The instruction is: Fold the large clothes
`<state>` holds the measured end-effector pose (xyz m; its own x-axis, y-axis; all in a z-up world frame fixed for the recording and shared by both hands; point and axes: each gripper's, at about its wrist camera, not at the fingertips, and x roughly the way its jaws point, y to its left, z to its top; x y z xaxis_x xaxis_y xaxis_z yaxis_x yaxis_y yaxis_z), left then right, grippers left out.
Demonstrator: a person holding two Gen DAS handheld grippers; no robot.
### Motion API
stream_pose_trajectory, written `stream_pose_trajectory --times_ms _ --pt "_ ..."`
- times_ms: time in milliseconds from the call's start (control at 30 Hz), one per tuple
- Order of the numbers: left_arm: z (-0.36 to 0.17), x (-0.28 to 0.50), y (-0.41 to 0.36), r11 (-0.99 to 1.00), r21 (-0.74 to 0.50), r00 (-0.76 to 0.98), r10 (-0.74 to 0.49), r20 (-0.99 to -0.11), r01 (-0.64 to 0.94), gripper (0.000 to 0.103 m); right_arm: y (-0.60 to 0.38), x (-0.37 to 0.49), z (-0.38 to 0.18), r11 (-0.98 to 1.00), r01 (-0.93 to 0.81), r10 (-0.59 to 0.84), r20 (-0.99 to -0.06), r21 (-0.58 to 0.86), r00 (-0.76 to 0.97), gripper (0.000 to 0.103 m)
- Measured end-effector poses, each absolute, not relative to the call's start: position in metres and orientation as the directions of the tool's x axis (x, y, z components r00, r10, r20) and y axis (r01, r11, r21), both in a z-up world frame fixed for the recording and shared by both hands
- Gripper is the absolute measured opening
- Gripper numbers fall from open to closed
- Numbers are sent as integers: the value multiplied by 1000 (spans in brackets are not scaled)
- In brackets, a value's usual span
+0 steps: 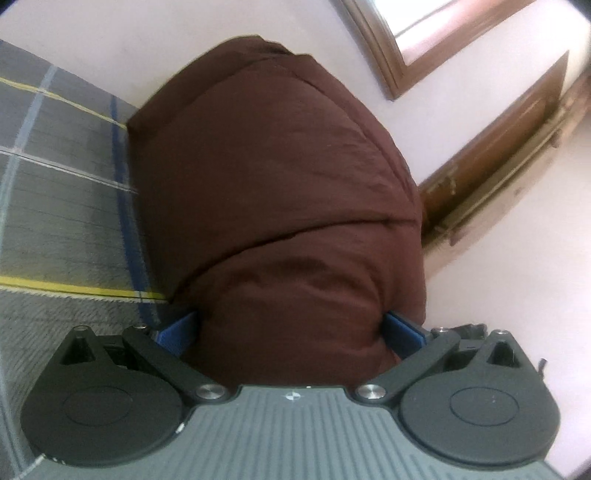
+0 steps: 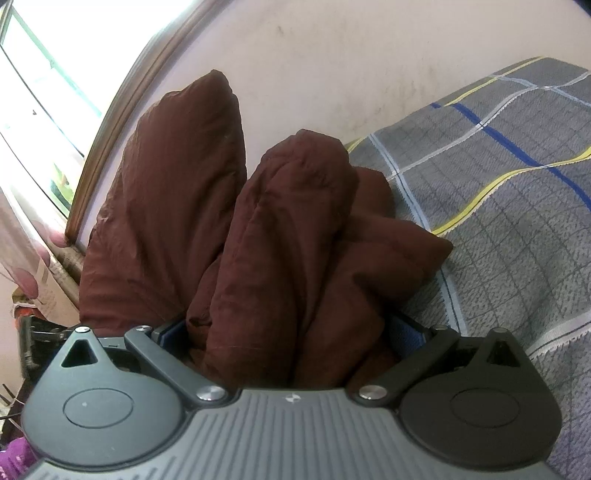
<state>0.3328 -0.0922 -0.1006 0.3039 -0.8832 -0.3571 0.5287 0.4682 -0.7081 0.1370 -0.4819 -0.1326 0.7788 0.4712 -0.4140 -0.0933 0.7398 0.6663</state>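
Grey ribbed housing and black linkage arms fill the near edge of both wrist views. Beyond them, the left claw has its blue pads closed partway against a thick bunch of the dark brown, crinkled woven garment; the cloth fills the whole gap between the pads. The right claw is likewise clamped on a bundle of the same garment, with several folds packed between its blue pads.

The garment is held at two points and hangs or rises in front of the grey checked bed cover with blue, yellow and white stripes, partly resting against it on the right view. In the right view two separate lobes of cloth stand apart, so the layers are probably not aligned.

Risks, as judged from this state:
- Bulky, multi-layer grips may slip; an inner layer could pull free and undo the fold.
- Uneven lobes may set a crooked crease when laid down.
- Slack cloth could drag on the bed cover and bunch.

Behind stand a pale wall and a brown wooden window frame.
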Motion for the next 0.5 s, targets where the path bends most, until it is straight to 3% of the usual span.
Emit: stream_pose_trajectory --times_ms 200,500 --pt "-110 342 -96 424 -728 264 -905 -332 539 103 -482 145 -131 725 -89 494 -425 683 759 103" --pt "-92 301 -106 511 -627 373 -859 -350 588 102 -458 146 -125 766 -90 465 -452 637 761 103"
